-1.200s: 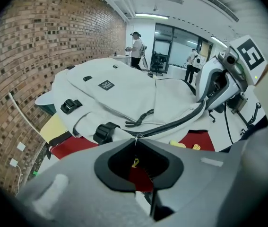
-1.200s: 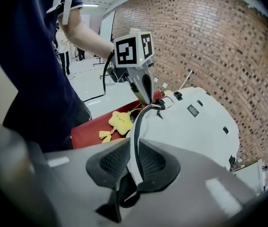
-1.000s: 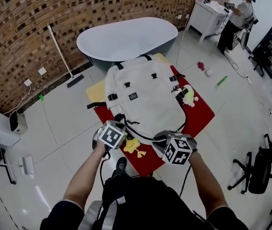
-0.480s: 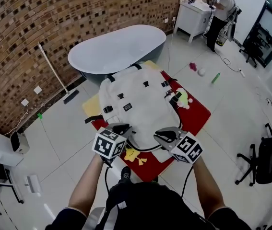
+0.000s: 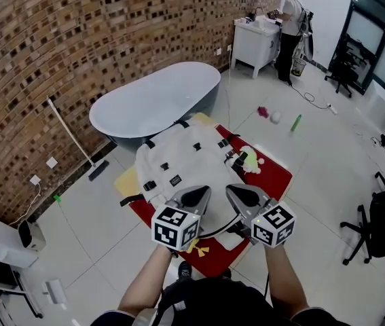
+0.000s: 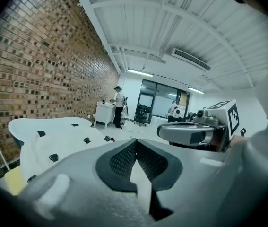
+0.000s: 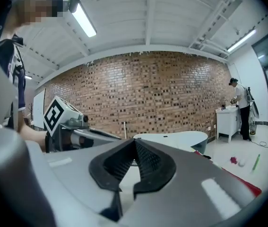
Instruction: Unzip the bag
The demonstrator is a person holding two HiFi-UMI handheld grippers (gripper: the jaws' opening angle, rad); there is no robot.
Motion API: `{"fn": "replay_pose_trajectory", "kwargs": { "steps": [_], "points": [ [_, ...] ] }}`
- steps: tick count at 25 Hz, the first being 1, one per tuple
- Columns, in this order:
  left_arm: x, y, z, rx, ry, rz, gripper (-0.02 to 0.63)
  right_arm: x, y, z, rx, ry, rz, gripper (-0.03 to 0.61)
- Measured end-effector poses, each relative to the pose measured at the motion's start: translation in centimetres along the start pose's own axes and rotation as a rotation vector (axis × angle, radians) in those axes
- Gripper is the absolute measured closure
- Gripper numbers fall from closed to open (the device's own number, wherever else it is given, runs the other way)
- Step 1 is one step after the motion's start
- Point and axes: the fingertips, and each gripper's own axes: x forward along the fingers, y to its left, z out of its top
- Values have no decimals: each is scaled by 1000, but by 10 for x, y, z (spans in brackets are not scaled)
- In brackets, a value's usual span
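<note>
Your left gripper (image 5: 195, 197) and right gripper (image 5: 244, 197) have risen off the bag (image 5: 178, 156), jaws just closed, empty. The bag lies on a red mat (image 5: 275, 175), with a bathtub (image 5: 155, 99) behind.

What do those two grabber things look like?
Both the left gripper and right gripper are pale grey with pointed snouts. Inside each sit black, dimpled pads. Each carries a white cube printed with black square markers.
</note>
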Motion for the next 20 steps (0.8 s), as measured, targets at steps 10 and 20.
{"fn": "replay_pose_trajectory", "kwargs": {
  "steps": [10, 20],
  "points": [
    [7, -6, 8, 74, 1, 4, 611, -5, -10, 9, 28, -69, -79, 574],
    [12, -12, 14, 79, -1, -10, 611, -8, -11, 13, 19, -55, -66, 574]
  ]
}}
